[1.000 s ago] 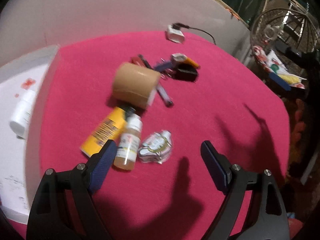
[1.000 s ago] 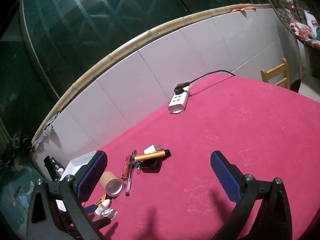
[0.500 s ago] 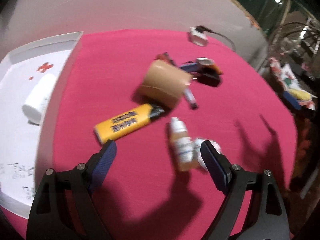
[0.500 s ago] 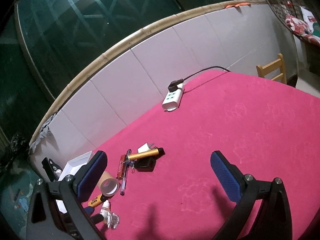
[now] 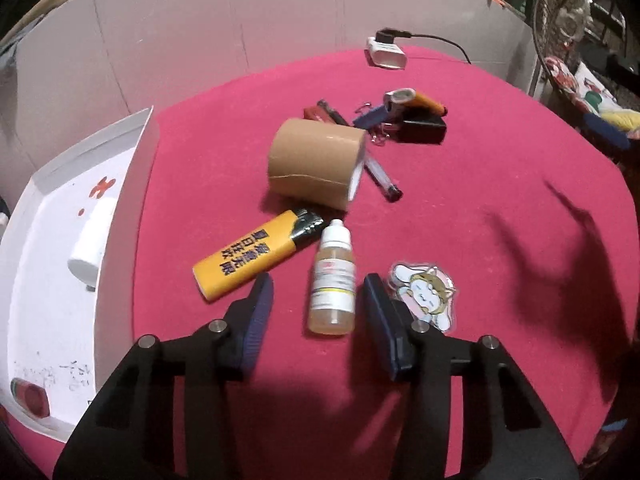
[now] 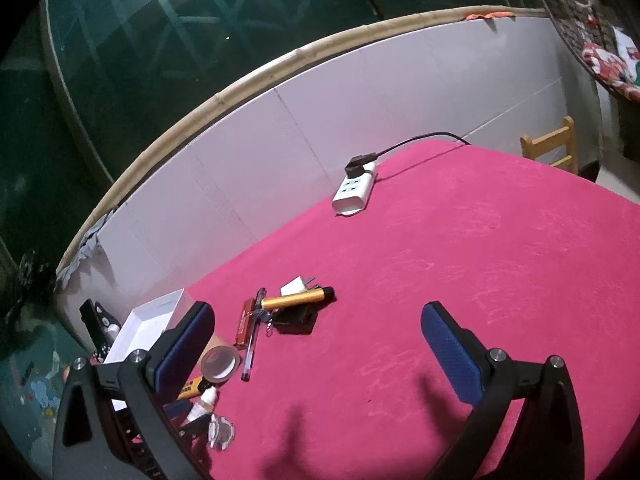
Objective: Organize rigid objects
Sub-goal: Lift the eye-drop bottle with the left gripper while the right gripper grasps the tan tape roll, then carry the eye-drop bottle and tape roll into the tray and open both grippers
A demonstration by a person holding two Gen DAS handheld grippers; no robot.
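Left gripper (image 5: pixel 318 312) closing around a little dropper bottle (image 5: pixel 333 284)

The bottle lies on the pink table (image 5: pixel 480 200) between the jaws, which do not touch it yet. A yellow lighter (image 5: pixel 256 256) and a cartoon sticker (image 5: pixel 426 296) crowd each side, with a brown tape roll (image 5: pixel 316 168) behind. The white box (image 5: pixel 132 184) holds a white tube (image 5: pixel 90 240). The right gripper (image 6: pixel 316 356) hangs wide open, holding nothing.

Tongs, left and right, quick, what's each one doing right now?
Left tongs: closing around the small dropper bottle, pads not yet touching it.
Right tongs: open, holding nothing.
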